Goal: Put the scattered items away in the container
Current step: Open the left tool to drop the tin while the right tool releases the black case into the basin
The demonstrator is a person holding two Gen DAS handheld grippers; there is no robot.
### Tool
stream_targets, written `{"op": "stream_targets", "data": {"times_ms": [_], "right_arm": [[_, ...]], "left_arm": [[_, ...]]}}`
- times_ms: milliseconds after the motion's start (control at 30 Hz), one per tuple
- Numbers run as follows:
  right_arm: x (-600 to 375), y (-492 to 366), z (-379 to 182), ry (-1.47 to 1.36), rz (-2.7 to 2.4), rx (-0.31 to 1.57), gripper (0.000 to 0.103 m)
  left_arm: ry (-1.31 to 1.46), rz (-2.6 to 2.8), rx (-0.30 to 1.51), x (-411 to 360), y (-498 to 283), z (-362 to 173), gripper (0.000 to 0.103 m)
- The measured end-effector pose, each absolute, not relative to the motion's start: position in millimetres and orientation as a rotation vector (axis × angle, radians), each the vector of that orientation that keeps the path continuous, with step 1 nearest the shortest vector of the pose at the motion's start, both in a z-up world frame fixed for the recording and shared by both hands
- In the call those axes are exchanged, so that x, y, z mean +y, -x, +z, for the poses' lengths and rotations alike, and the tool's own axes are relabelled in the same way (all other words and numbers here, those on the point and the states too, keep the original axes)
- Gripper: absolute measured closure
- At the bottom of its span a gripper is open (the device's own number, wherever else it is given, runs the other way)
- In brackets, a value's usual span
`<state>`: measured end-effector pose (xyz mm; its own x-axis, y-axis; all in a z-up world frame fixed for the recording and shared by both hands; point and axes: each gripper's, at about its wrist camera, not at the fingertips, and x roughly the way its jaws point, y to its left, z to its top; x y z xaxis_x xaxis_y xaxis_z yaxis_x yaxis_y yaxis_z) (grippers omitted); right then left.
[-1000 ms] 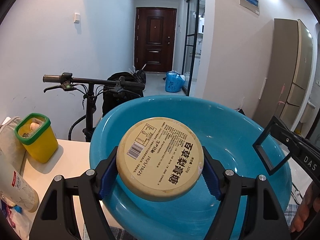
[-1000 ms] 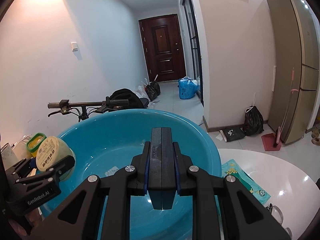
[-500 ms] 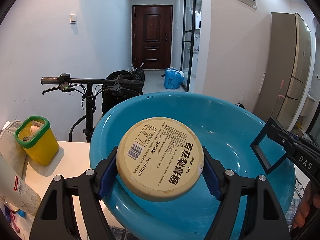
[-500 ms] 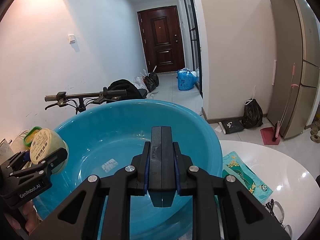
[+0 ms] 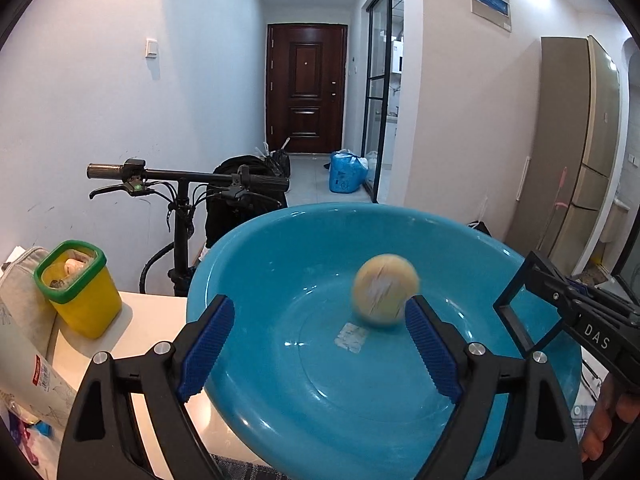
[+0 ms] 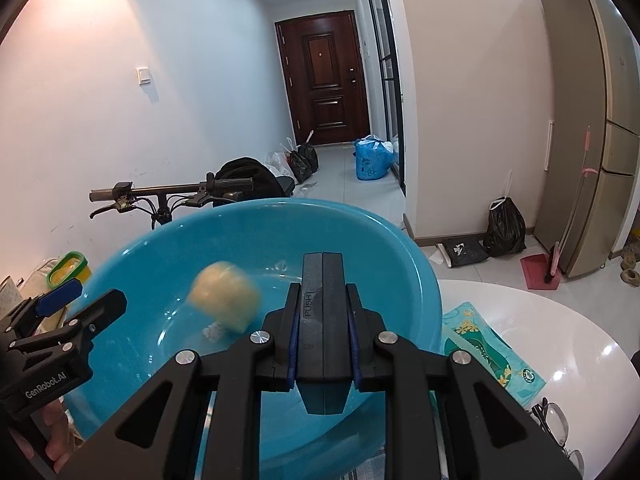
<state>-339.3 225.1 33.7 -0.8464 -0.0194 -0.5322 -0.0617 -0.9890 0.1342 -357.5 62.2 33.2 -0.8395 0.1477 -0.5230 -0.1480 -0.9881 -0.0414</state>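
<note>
A round cream jar (image 5: 384,296) drops blurred inside the big blue basin (image 5: 320,384), free of my left gripper (image 5: 318,320). That gripper's jaws are opening, its blue pads (image 5: 204,344) stand wide apart, and nothing is pressed between them. The right wrist view shows the same jar (image 6: 224,300) tumbling over the basin's (image 6: 372,240) floor, just ahead of the left gripper (image 6: 86,300). My right gripper (image 6: 322,266) hangs shut and empty over the basin's near side. Its frame (image 5: 520,296) shows at the right in the left wrist view.
On the white table (image 6: 560,320), a yellow tub with a green rim (image 5: 80,292), a grey pouch (image 5: 20,288) and a white bottle (image 5: 36,376) sit left of the basin. A green tissue pack (image 6: 488,352) and glasses (image 6: 554,420) lie right. Bicycle handlebars (image 5: 184,178) stand behind.
My left gripper has opened and let go of the cream jar, which has dropped forward into the basin. The right gripper stays shut and still.
</note>
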Motion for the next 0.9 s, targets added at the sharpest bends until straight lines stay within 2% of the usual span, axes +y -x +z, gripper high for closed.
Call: {"op": "stream_targets", "data": {"times_ms": [600, 633, 700, 733, 767, 900], "right_arm": [[223.4, 341.4, 32.9, 0.881, 2.993, 0.199, 0.084], [222.3, 341.3, 33.4, 0.880, 2.990, 0.183, 0.080], [221.1, 340.0, 34.6, 0.863, 2.987, 0.164, 0.053], [221.0, 337.9, 35.8, 0.833, 2.988, 0.167, 0.030], [221.2, 335.6, 37.5, 0.803, 2.987, 0.175, 0.025], [221.8, 334.6, 42.4, 0.797, 2.996, 0.189, 0.025]], "left_arm": [[0.831, 2.882, -0.012, 59.6, 357.3, 34.3, 0.014], [0.835, 2.883, -0.010, 59.9, 357.2, 34.4, 0.014], [0.828, 2.885, -0.009, 58.8, 357.0, 34.9, 0.014], [0.822, 2.884, -0.010, 59.0, 356.1, 35.6, 0.014], [0.819, 2.883, -0.010, 59.3, 355.6, 35.7, 0.014], [0.805, 2.885, -0.012, 58.9, 352.8, 39.0, 0.014]]}}
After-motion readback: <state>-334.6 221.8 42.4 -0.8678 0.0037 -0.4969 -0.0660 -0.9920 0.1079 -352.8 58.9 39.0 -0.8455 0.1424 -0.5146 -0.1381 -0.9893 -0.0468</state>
